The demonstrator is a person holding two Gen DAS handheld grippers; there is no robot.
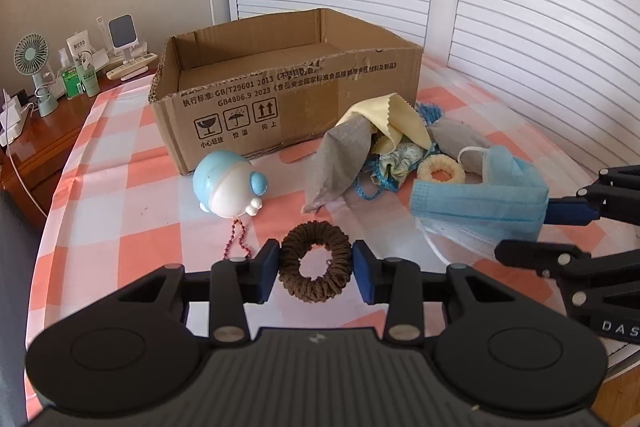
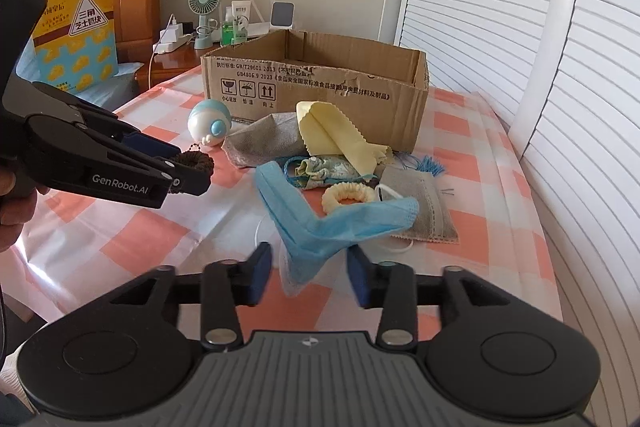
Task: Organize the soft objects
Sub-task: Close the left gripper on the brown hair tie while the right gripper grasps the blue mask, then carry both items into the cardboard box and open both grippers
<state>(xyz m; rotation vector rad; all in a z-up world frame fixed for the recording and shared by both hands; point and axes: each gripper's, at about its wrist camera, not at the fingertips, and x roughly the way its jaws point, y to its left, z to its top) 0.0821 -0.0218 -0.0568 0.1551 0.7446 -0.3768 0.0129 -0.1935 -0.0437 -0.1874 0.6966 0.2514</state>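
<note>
Nearby, on the pink-and-white checked tablecloth (image 1: 132, 163), the left gripper (image 1: 316, 265) has its two blue pads pressed against the sides of a brown hair scrunchie (image 1: 314, 265), pinching it just above the cloth. From the right wrist view the same scrunchie (image 2: 192, 163) peeks out between those fingers at the left of the scene.

To the right, the right gripper (image 2: 308, 273) stands with its pads spread; a blue face mask (image 2: 320, 227) hangs between them, and neither pad clearly presses on it. In the left wrist view this gripper (image 1: 516, 231) reaches in from the right edge, the mask (image 1: 480, 203) draped over its upper finger, with a white mask (image 1: 472, 239) lying beneath.

Farther back stands an open cardboard box (image 1: 288, 83), its printed side facing near. Just before it, at the left, lies a blue-and-white round plush toy (image 1: 226, 187) with a red bead chain (image 1: 236, 239). Right of that is a heap of soft things: a grey cloth (image 1: 340, 163), a pale yellow cloth (image 1: 396, 123), a small patterned pouch with blue cord (image 2: 328, 167), a cream scrunchie (image 2: 348, 197) and a grey pouch (image 2: 424, 207). Far left, a small green desk fan (image 1: 32, 67) stands on a wooden bedside cabinet (image 1: 44, 143).
</note>
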